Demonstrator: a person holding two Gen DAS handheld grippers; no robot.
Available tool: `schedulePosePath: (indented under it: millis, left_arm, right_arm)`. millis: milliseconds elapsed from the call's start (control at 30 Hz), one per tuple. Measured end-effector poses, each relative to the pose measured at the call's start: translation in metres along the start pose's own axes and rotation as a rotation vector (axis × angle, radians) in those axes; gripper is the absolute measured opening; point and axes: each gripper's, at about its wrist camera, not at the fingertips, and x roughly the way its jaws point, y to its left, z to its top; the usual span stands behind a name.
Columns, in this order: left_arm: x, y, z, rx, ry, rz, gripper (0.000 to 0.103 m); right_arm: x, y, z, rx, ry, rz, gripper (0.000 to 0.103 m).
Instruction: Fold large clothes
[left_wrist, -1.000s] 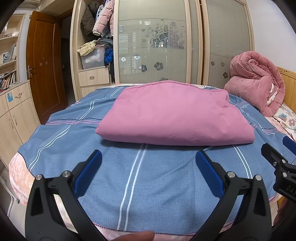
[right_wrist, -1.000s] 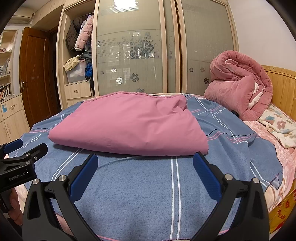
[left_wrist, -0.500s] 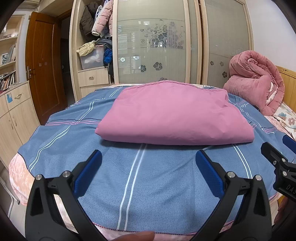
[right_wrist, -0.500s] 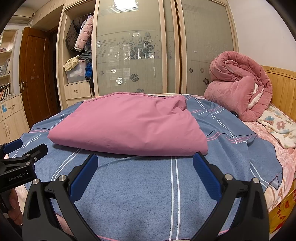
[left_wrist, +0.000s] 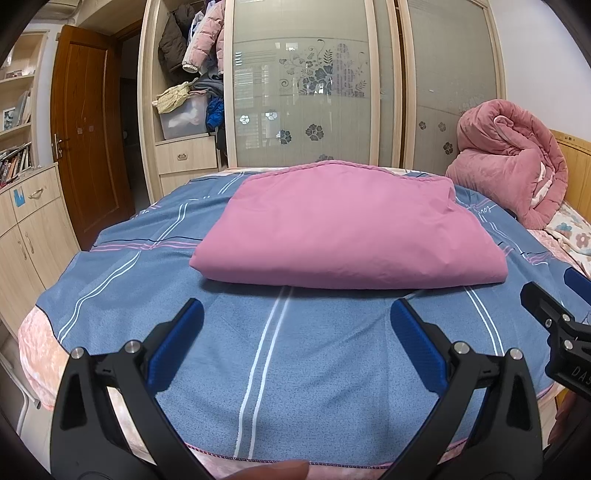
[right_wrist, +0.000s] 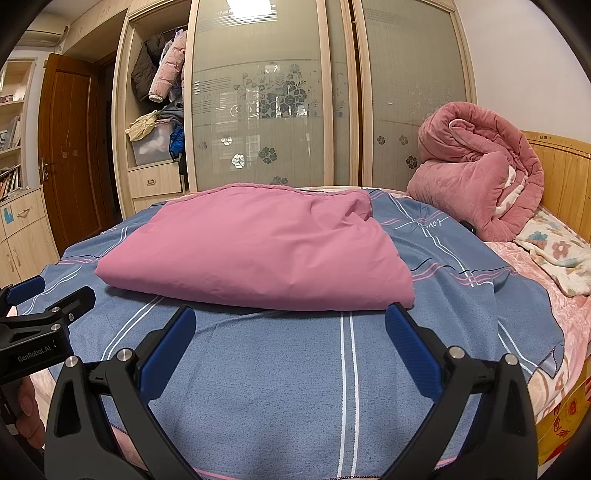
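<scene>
Nothing is shifting over the last second: the left gripper (left_wrist: 295, 317) and right gripper (right_wrist: 291, 321) are still hovering wide open and empty over the bed's (left_wrist: 332, 350) near edge, suggesting the folded pink sheet (left_wrist: 347, 229), lying mid-bed, is finished.

Looked forward from low over the near edge of the bed (left_wrist: 110, 295), both views, each along its own spread fingers toward the far wardrobe (left_wrist: 306, 92). Left wrist view: sat slightly left, with the right gripper (left_wrist: 557, 306) poking in at its right edge. Right wrist view: sat slightly right, with the left gripper (right_wrist: 44, 299) at its left edge. Shared nearly everything — the folded pink cloth (right_wrist: 255, 251) just ahead, the rolled quilt (right_wrist: 480, 184) far right, the door (left_wrist: 88, 147) far left.
</scene>
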Motion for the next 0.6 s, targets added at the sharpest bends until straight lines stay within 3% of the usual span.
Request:
schedulePosePath:
  millis: [600]
  left_arm:
    - [-0.0011, -0.0034, -0.0002, 0.012, -0.002, -0.005, 0.101]
  right_arm:
    - [0.0001, 0.0004, -0.0003, -0.001, 0.000, -0.001, 0.102]
